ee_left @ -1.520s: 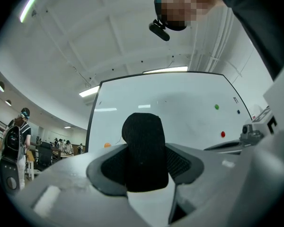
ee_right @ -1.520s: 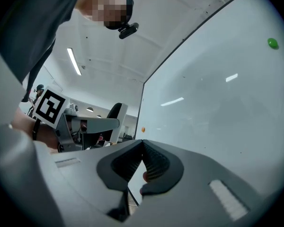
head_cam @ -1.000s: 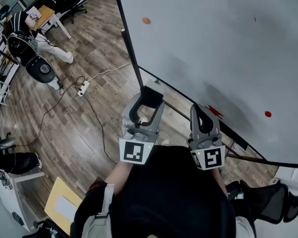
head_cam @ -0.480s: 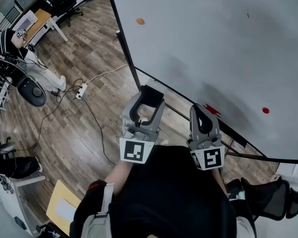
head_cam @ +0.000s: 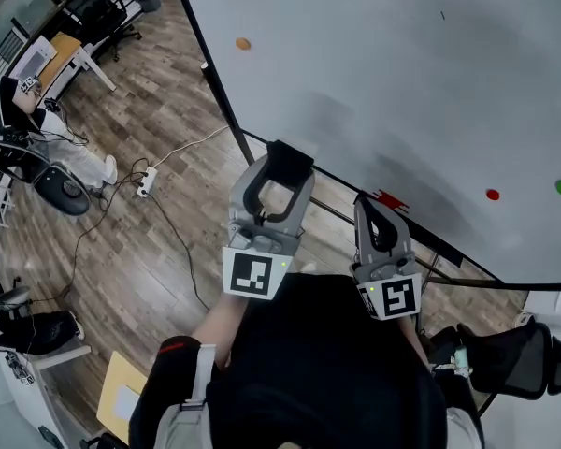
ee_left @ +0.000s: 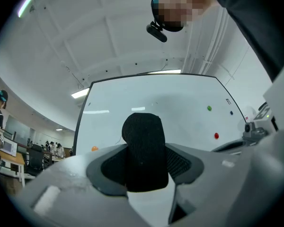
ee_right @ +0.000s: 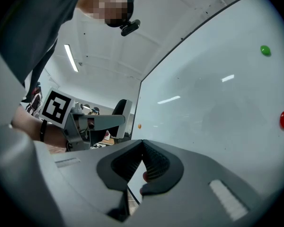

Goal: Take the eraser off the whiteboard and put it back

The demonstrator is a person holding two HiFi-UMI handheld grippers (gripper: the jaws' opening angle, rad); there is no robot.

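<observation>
The black eraser (ee_left: 144,155) sits between the two jaws of the left gripper (head_cam: 282,168), squeezed tight, near the whiteboard (head_cam: 402,82). The right gripper (head_cam: 370,206) is closed, holding nothing.

no words, numbers or brands can be read. the only printed signs are black-and-white square markers (head_cam: 255,275), one on the cube of the left gripper (head_cam: 287,165), one on the right gripper (head_cam: 372,206).

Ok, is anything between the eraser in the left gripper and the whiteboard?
Nothing visible. The eraser is clamped in the left gripper and faces a bare stretch of whiteboard. The orange magnet is far to the left, the red magnet is to the right, and the right gripper is alongside, not in front.
</observation>
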